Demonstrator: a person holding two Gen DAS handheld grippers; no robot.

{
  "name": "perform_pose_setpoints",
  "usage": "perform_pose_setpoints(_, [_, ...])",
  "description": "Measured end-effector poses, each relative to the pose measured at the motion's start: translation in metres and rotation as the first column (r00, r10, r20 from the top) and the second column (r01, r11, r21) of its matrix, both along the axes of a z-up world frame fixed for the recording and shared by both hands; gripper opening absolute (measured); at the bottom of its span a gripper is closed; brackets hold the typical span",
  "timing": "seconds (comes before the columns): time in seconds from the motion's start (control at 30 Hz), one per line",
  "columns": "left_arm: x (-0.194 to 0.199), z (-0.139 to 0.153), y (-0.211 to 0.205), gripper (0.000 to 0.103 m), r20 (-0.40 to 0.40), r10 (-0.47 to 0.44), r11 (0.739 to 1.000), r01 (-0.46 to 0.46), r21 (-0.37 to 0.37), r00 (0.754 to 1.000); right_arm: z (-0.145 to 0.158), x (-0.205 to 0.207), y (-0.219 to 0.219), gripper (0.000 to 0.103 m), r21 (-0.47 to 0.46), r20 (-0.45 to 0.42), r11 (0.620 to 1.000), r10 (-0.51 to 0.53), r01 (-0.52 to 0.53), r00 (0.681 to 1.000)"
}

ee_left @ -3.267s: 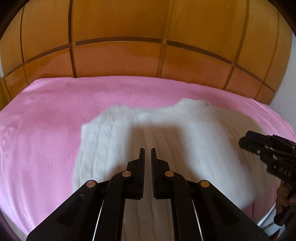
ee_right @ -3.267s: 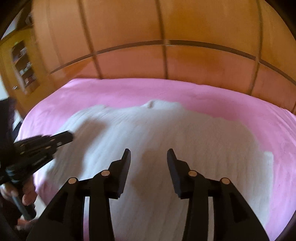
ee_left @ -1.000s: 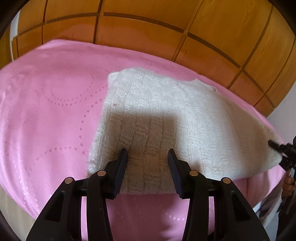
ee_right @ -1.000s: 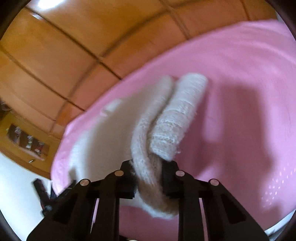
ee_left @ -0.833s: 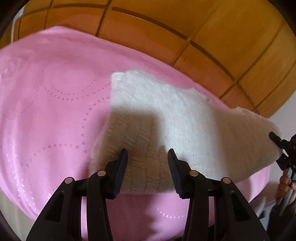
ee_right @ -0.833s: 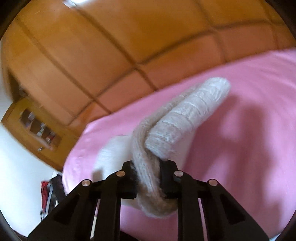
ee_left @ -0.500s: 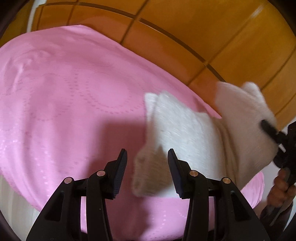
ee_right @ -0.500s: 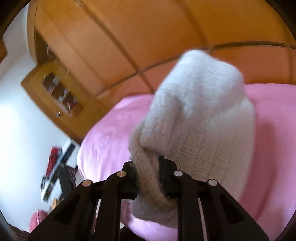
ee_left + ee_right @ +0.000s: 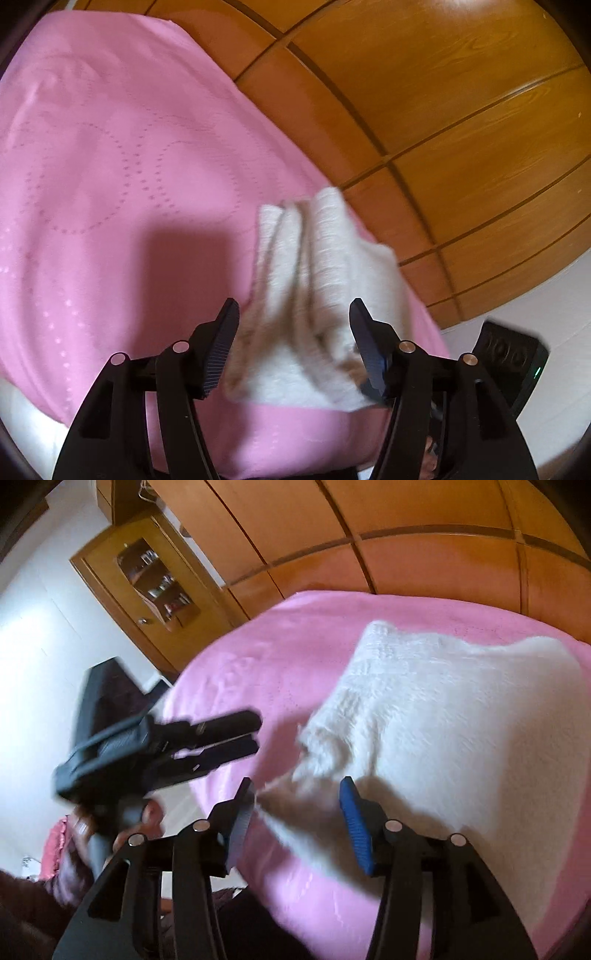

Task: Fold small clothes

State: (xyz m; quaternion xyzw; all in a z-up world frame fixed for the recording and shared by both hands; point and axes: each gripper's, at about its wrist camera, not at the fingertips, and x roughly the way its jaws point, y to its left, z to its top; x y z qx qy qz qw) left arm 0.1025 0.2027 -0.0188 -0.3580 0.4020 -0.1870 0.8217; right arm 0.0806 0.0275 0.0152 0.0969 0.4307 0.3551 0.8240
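Note:
A white knit garment (image 9: 450, 716) lies folded in thick layers on the pink bedsheet (image 9: 280, 653). My right gripper (image 9: 299, 823) hovers over its near left edge. Its jaws are opening, with a loose corner of the knit between them and the blue pads clear of it. In the left wrist view the folded garment (image 9: 325, 266) sits just beyond my left gripper (image 9: 295, 347), whose jaws are also opening and press on nothing. The right wrist view shows the left gripper (image 9: 256, 733) above bare sheet, left of the garment, held by a hand (image 9: 147, 818).
A wooden panelled wall (image 9: 461, 122) runs behind the bed. A wooden cabinet with a glass door (image 9: 155, 579) stands at the far left. The bed's near edge (image 9: 295, 458) is close below my grippers. The right gripper's body (image 9: 509, 362) is at the left wrist view's right edge.
The right gripper carried the garment's edge across to the left, folding it over, and has let go. The left gripper's jaws widened. Both hands rolled and moved sideways.

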Motion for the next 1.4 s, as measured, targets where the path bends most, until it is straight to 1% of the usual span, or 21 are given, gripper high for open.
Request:
perform_pose_setpoints(0.07, [0.007, 0.001, -0.004, 0.067, -0.006, -0.031, 0.999, 0.031, -0.021, 1.000, 0.004, -0.012, -0.023, 0.049, 0.011, 0.008, 0.999, -0.034, 0.034, 0.999])
perform_pose_setpoints(0.13, [0.019, 0.000, -0.012, 0.067, -0.022, -0.066, 0.998, 0.066, -0.024, 0.998, 0.008, -0.022, -0.052, 0.051, 0.002, 0.022, 0.995, -0.098, 0.098, 0.995])
perform_pose_setpoints(0.23, [0.036, -0.001, -0.031, 0.067, -0.040, -0.114, 0.993, 0.115, 0.017, 0.993, 0.009, -0.039, -0.092, 0.052, -0.035, 0.039, 0.979, -0.200, 0.201, 0.979])
perform_pose_setpoints(0.33, [0.057, -0.007, -0.056, 0.067, -0.083, -0.171, 0.984, 0.174, 0.035, 0.982, 0.003, -0.035, -0.109, 0.052, -0.089, 0.054, 0.954, -0.282, 0.286, 0.958])
perform_pose_setpoints(0.4, [0.066, -0.008, -0.067, 0.038, -0.096, -0.180, 0.977, 0.189, 0.093, 0.979, 0.000, -0.038, -0.119, 0.052, -0.094, 0.057, 0.944, -0.312, 0.316, 0.948])
perform_pose_setpoints(0.43, [0.069, -0.006, -0.074, 0.025, -0.097, -0.181, 0.969, 0.195, 0.152, 0.979, 0.000, -0.036, -0.120, 0.052, -0.094, 0.060, 0.944, -0.312, 0.317, 0.948])
perform_pose_setpoints(0.47, [0.068, -0.003, -0.075, 0.020, -0.083, -0.171, 0.966, 0.184, 0.180, 0.982, 0.002, -0.037, -0.119, 0.052, -0.100, 0.073, 0.944, -0.309, 0.316, 0.948])
perform_pose_setpoints(0.53, [0.061, 0.007, -0.075, 0.017, -0.040, -0.151, 0.961, 0.156, 0.230, 0.988, 0.004, -0.041, -0.111, 0.052, -0.119, 0.100, 0.948, -0.285, 0.296, 0.953])
perform_pose_setpoints(0.6, [0.054, 0.013, -0.071, 0.016, -0.023, -0.127, 0.952, 0.128, 0.277, 0.992, -0.001, -0.046, -0.091, 0.052, -0.156, 0.116, 0.952, -0.247, 0.263, 0.962])
perform_pose_setpoints(0.67, [0.045, 0.011, -0.065, 0.016, -0.030, -0.090, 0.939, 0.095, 0.330, 0.995, -0.011, -0.047, -0.071, 0.052, -0.222, 0.127, 0.947, -0.208, 0.232, 0.970])
perform_pose_setpoints(0.7, [0.044, 0.006, -0.065, 0.016, -0.038, -0.069, 0.925, 0.078, 0.371, 0.997, -0.019, -0.049, -0.064, 0.053, -0.260, 0.138, 0.940, -0.190, 0.221, 0.972])
perform_pose_setpoints(0.77, [0.042, -0.008, -0.068, 0.021, -0.046, -0.035, 0.875, 0.053, 0.480, 0.998, -0.034, -0.051, -0.051, 0.053, -0.296, 0.147, 0.931, -0.174, 0.211, 0.974])
perform_pose_setpoints(0.83, [0.038, -0.010, -0.074, 0.051, -0.019, 0.008, 0.816, 0.005, 0.578, 1.000, -0.039, -0.046, -0.047, 0.053, -0.306, 0.156, 0.927, -0.178, 0.219, 0.972])
perform_pose_setpoints(0.87, [0.036, -0.007, -0.078, 0.056, 0.002, 0.030, 0.785, -0.025, 0.619, 1.000, -0.038, -0.043, -0.050, 0.053, -0.293, 0.142, 0.930, -0.187, 0.221, 0.972])
perform_pose_setpoints(0.9, [0.036, -0.004, -0.080, 0.056, 0.011, 0.028, 0.776, -0.029, 0.629, 1.000, -0.037, -0.041, -0.054, 0.053, -0.281, 0.129, 0.934, -0.190, 0.219, 0.973])
perform_pose_setpoints(0.97, [0.036, -0.001, -0.082, 0.056, 0.022, 0.021, 0.774, -0.030, 0.633, 1.000, -0.031, -0.038, -0.064, 0.055, -0.243, 0.097, 0.949, -0.182, 0.201, 0.978])
perform_pose_setpoints(1.07, [0.038, 0.000, -0.087, 0.056, 0.037, 0.000, 0.760, -0.024, 0.649, 0.999, -0.016, -0.038, -0.082, 0.072, -0.154, 0.070, 0.973, -0.162, 0.172, 0.984])
perform_pose_setpoints(1.13, [0.037, 0.002, -0.087, 0.056, 0.046, -0.008, 0.758, -0.024, 0.651, 0.999, -0.004, -0.035, -0.103, 0.086, -0.080, 0.064, 0.973, -0.210, 0.215, 0.975])
perform_pose_setpoints(1.23, [0.034, 0.004, -0.086, 0.056, 0.056, -0.023, 0.754, -0.020, 0.657, 0.998, 0.001, -0.020, -0.126, 0.091, -0.020, 0.047, 0.958, -0.284, 0.285, 0.958])
perform_pose_setpoints(1.3, [0.029, 0.004, -0.086, 0.056, 0.063, -0.033, 0.750, -0.017, 0.662, 0.997, -0.003, -0.003, -0.141, 0.094, 0.021, 0.000, 0.948, -0.318, 0.318, 0.948])
perform_pose_setpoints(1.4, [0.029, 0.003, -0.087, 0.057, 0.070, -0.047, 0.746, -0.011, 0.666, 0.996, -0.015, 0.020, -0.154, 0.095, 0.046, -0.065, 0.937, -0.343, 0.346, 0.937])
